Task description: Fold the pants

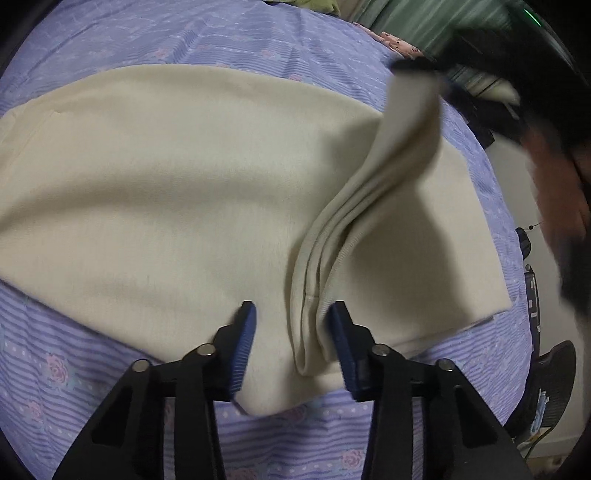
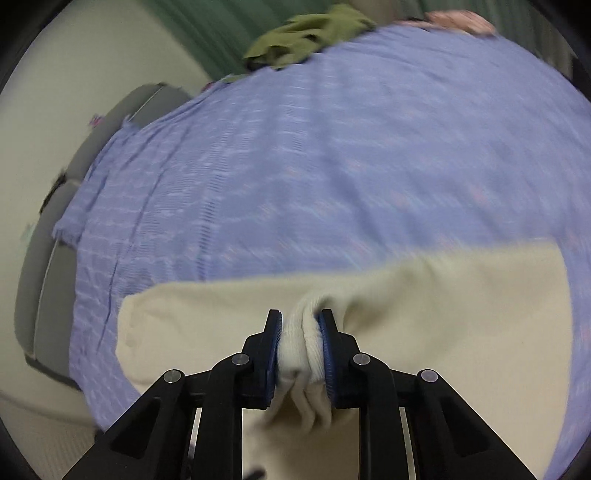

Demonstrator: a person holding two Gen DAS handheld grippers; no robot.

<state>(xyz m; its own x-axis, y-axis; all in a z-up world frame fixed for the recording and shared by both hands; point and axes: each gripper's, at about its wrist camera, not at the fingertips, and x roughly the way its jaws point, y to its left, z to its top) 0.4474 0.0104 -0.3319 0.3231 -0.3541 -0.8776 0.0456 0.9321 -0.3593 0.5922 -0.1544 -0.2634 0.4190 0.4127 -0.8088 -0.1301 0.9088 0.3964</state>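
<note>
Cream pants (image 1: 166, 192) lie spread on a purple striped bedsheet (image 1: 66, 354). In the left wrist view my left gripper (image 1: 291, 314) is open, its blue pads either side of a folded ribbed cuff edge (image 1: 314, 314) that rests on the pants. That strip of cloth rises to the upper right, where my right gripper (image 1: 417, 70) holds its other end, blurred. In the right wrist view my right gripper (image 2: 300, 325) is shut on a bunched ribbed cuff of the pants (image 2: 299, 343), lifted above the rest of the cream cloth (image 2: 443, 314).
A green garment (image 2: 314, 33) and a pink patterned cloth (image 2: 461, 20) lie at the far edge of the bed (image 2: 332, 147). Grey cushions (image 2: 48, 240) sit at the left. A black chair (image 1: 550, 384) stands off the bed at right.
</note>
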